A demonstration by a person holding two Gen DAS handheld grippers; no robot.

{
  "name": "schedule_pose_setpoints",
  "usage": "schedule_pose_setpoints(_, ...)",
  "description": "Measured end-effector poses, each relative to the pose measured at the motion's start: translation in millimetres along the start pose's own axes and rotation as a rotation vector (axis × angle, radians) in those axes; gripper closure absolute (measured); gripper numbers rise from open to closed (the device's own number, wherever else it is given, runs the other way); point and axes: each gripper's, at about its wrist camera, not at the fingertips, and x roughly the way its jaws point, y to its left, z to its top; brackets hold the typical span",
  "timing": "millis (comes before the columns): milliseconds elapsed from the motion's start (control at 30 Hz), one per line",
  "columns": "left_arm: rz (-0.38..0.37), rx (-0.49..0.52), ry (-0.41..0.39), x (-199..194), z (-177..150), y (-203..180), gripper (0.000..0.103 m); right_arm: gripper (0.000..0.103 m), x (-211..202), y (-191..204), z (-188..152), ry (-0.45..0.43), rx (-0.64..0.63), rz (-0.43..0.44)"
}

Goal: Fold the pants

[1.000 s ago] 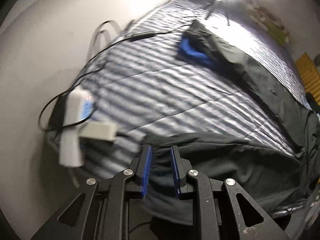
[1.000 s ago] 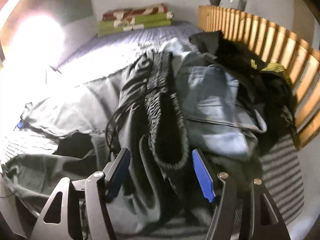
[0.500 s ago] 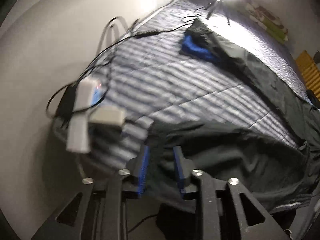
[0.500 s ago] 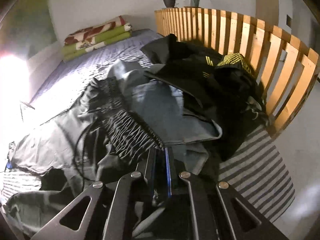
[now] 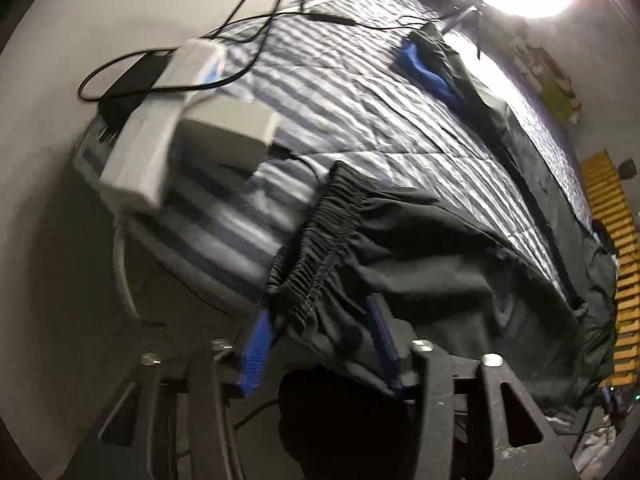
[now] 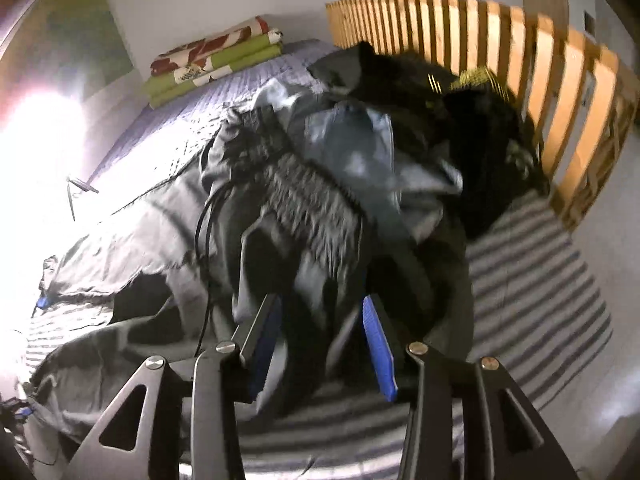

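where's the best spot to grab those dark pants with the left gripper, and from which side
Take the gathered elastic waistband of the dark pants, coming from the bed's near edge. It is a thick ridge lying right ahead of the open left gripper, firmer than the loose cloth behind.

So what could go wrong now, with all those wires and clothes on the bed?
Maybe three things. The left gripper has its fingers open around the pants, whose waistband hangs over the bed edge, so they might slide off. The black cable and white box sit close by and could get dragged along. On the other side, the right gripper is open over a heap of clothes, so it could pinch the wrong piece.
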Motion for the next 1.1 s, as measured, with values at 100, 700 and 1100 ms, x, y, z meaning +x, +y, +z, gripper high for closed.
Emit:
schedule_pose_setpoints(100, 0.003, 0.005, -0.007, 0, 0, -8, 0.094, 0.063, 7, -5, -11, 0.034, 0.046, 0.040)
schedule_pose_setpoints(700, -0.025, 0.001, -0.151, -65, 34, -36, 0.095, 0.097, 49, -25, 15, 0.063, 0.166, 0.173)
schedule_pose_setpoints(1100, -0.031, -0.055, -0.267, -96, 110, -65, 0.095, 0.100, -13, -8, 82, -0.140, 0.281, 0.367)
